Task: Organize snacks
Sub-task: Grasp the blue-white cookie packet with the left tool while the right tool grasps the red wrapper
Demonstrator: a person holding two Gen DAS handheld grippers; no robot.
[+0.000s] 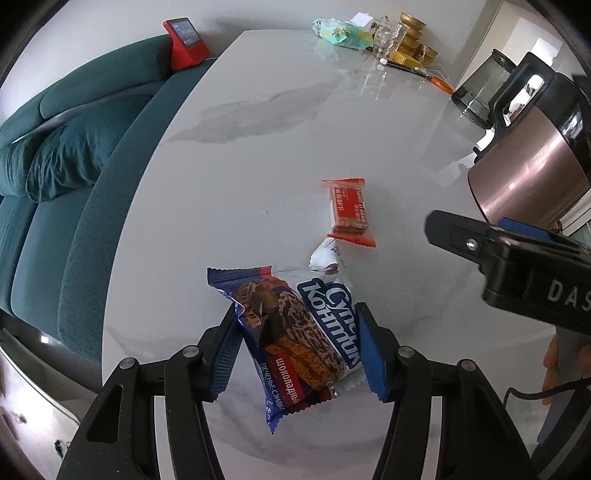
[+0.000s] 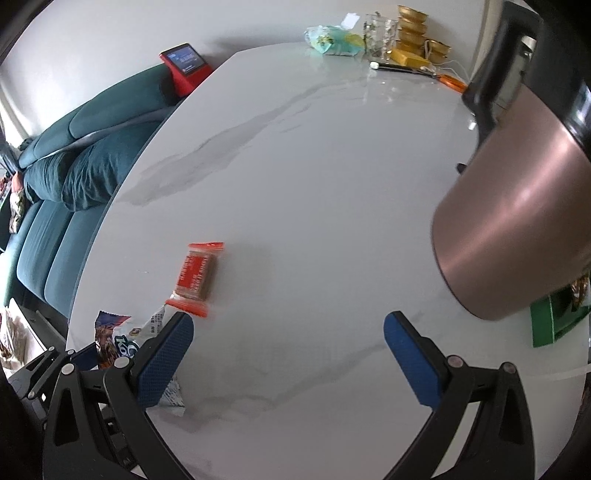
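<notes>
A blue and white chocolate cookie packet [image 1: 295, 332] lies on the white marble table [image 1: 295, 129], close in front of the left wrist camera. My left gripper [image 1: 297, 347] is shut on it, one blue pad against each long side. Just beyond it lies a small orange-red snack bar [image 1: 349, 210], untouched. In the right wrist view the bar [image 2: 197, 275] is off to the left of my right gripper [image 2: 288, 354], which stands wide open over bare tabletop. Part of the cookie packet [image 2: 110, 332] shows behind its left finger. One right-gripper finger [image 1: 461, 240] reaches in from the right of the left wrist view.
A copper-coloured pot [image 2: 517, 221] stands close on the right, with a green box [image 2: 554, 321] behind it. A glass jug [image 1: 480, 88], gold tins [image 1: 412, 33] and a bag sit at the table's far end. A teal sofa [image 1: 55, 166] runs along the left edge.
</notes>
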